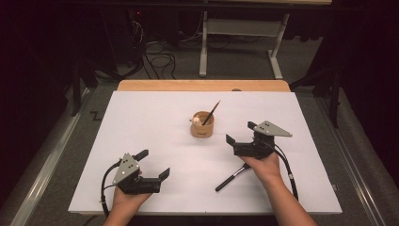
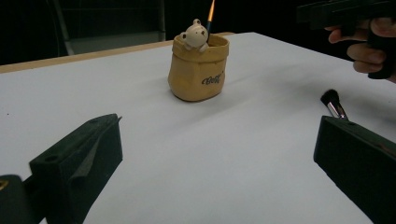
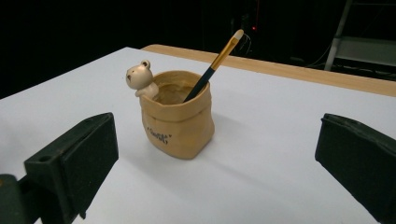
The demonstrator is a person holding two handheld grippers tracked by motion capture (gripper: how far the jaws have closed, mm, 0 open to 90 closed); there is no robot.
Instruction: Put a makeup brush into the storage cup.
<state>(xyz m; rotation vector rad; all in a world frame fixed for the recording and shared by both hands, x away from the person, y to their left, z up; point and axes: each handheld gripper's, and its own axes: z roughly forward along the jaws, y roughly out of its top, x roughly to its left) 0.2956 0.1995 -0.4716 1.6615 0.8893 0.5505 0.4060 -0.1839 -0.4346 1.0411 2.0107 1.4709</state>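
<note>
two grippers spread wide, clamping nothing: left gripper (image 1: 153, 165) near front edge, right gripper (image 1: 239, 132) beside makeup brush (image 1: 232, 177) lying flat. farther, centre of white table (image 1: 141, 122): tan pot (image 1: 202, 125) upright, pencil (image 1: 211, 113) leaning inside.

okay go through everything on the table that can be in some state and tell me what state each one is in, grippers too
Left gripper: open, holding nothing, low over the near left of the table.
Right gripper: open, empty, pointed at the holder.
Bear pen holder: upright, one pen inside.
Pen: standing in the holder, leaning against its rim.
Makeup brush: lying flat on the table, partly under the right hand, not gripped.
</note>
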